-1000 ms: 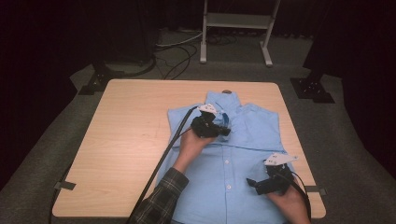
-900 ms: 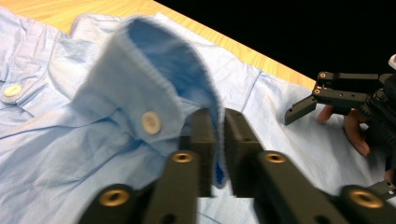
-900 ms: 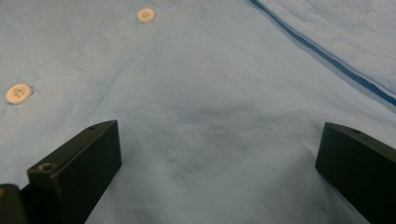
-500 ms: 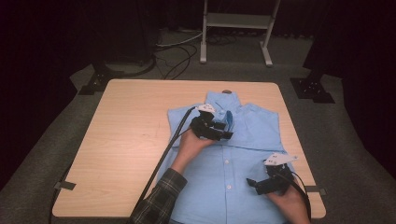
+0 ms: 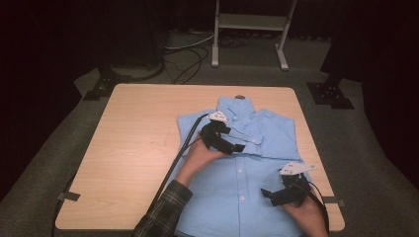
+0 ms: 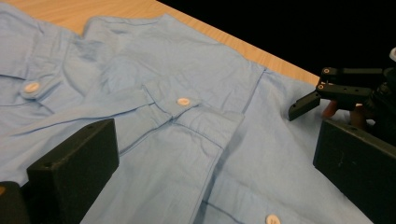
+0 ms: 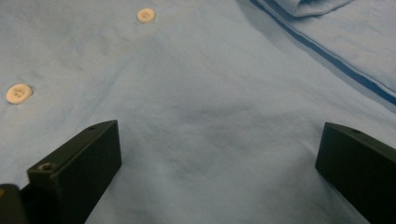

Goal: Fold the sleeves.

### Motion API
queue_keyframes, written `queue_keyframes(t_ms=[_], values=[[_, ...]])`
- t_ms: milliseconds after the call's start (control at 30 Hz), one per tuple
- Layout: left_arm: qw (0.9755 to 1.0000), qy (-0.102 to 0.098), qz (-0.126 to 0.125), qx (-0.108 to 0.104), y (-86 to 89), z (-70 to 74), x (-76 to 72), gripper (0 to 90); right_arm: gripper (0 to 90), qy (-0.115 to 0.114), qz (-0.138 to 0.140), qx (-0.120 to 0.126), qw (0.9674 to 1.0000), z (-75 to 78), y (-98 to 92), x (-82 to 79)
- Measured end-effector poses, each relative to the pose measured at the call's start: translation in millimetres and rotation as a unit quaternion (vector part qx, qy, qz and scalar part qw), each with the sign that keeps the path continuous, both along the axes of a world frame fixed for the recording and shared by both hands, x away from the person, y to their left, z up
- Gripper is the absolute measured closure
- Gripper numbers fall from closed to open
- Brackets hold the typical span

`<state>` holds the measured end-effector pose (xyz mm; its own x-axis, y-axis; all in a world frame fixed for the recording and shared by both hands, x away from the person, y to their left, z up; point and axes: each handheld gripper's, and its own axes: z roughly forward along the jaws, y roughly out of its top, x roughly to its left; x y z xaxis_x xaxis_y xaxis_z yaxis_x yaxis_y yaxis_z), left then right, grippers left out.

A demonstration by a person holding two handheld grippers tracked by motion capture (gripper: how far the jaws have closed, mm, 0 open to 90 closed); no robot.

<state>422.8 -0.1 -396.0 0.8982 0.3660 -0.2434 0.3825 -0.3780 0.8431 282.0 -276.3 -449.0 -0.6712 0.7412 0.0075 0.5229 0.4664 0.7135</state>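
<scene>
A light blue button-up shirt (image 5: 257, 168) lies flat on the right half of the wooden table (image 5: 133, 163), collar toward the far edge and its lower part running down to the near edge. Its sleeves are folded in across the chest, and in the left gripper view a buttoned cuff (image 6: 187, 109) lies across the front panel. The left gripper (image 5: 236, 146) hovers over the middle of the chest, just beside that folded sleeve; its jaws have just been opening and now stand wide apart with only flat cloth below them, nothing caught between. The right gripper (image 5: 269, 193) sits low over the shirt's lower right part, near the table's near right corner; in the right gripper view its jaws are also spread wide over smooth fabric, with two white buttons (image 7: 19, 93) of the placket off to one side. A black cable (image 5: 173, 165) trails from the left gripper back across the table along a plaid sleeve (image 5: 163, 212).
</scene>
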Motion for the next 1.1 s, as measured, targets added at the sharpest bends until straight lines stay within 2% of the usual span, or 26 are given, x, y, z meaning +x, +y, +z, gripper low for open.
queue_keyframes(t_ms=[167,300,333,367,533,700,800,967,1033,1100], values=[[0.9997,-0.014,0.009,0.015,18.3,7.3,-8.5,0.0,0.0,0.000,0.000,0.000,1.0000,0.0,0.0,0.0],[0.9990,-0.023,0.018,0.035,39.8,12.7,-16.3,0.0,0.0,0.000,0.000,0.000,1.0000,0.0,0.0,0.1],[0.9985,-0.029,0.020,0.042,52.2,14.7,-21.2,0.0,0.0,0.000,0.000,0.000,1.0000,0.0,0.0,0.1],[0.9985,-0.029,0.020,0.042,52.2,14.7,-21.2,0.0,0.0,0.000,0.000,0.000,1.0000,0.0,0.0,0.1],[0.9974,-0.034,0.023,0.060,80.0,14.9,-33.9,0.0,0.0,-0.001,0.000,0.000,1.0000,0.0,-0.1,0.2],[0.9959,-0.030,0.028,0.081,102.3,7.9,-44.1,0.0,0.0,-0.001,0.000,0.000,1.0000,0.0,0.0,0.0],[0.9933,-0.034,0.032,0.106,114.9,-0.9,-51.5,0.0,0.0,-0.001,0.000,0.000,1.0000,0.0,0.0,0.1],[0.9920,-0.024,0.023,0.122,120.7,-15.2,-55.8,0.0,0.0,0.000,-0.001,0.000,1.0000,-0.1,0.0,0.0],[0.9902,-0.020,0.018,0.137,121.2,-20.3,-56.9,0.0,0.0,0.000,-0.001,0.000,1.0000,0.0,0.0,0.0],[0.9873,-0.026,0.019,0.156,120.8,-23.3,-58.7,0.0,0.0,0.000,-0.001,0.000,1.0000,0.0,0.0,0.0]])
